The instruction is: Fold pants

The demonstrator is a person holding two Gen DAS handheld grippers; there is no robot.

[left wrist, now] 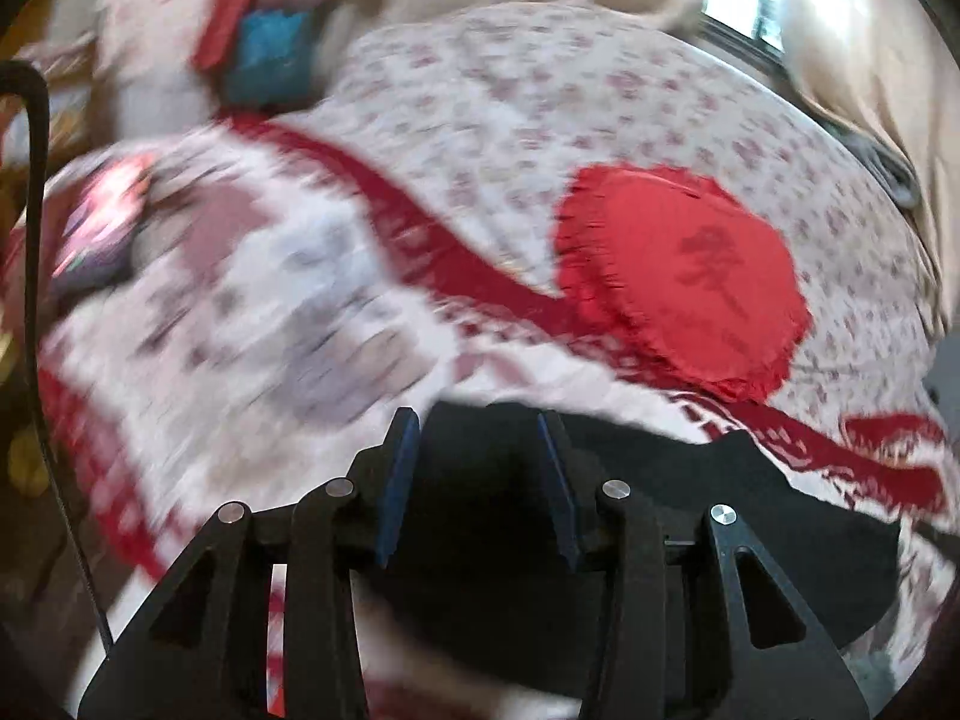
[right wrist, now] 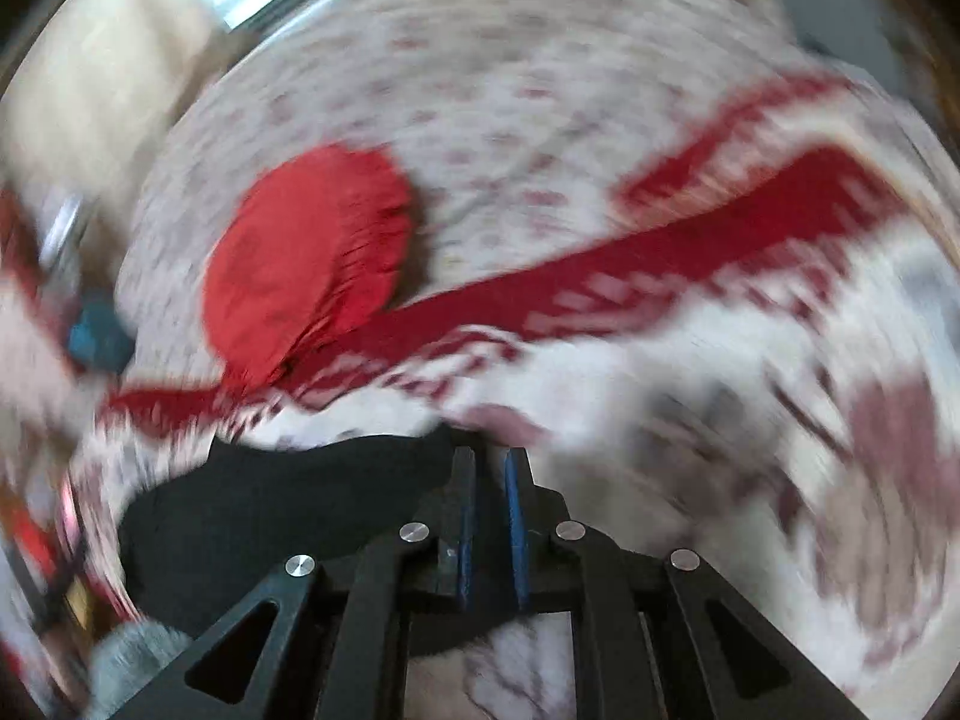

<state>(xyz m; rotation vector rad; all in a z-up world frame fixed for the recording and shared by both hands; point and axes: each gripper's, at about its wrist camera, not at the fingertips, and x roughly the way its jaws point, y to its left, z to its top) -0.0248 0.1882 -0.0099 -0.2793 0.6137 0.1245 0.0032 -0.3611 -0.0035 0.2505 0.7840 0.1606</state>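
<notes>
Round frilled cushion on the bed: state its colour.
Red round frilled cushion, with a darker motif at its centre; clearest in the left wrist view.

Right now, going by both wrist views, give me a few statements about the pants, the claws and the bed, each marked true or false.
1. The pants are black. True.
2. The left claw stands with its jaws apart. True.
3. The round cushion on the bed is blue. False: it is red, with a frilled edge.
4. The bedspread is plain white. False: it is pale with a small reddish pattern and a broad red band.
5. The right claw is wide open. False: only a narrow slit shows between its blue pads.
</notes>
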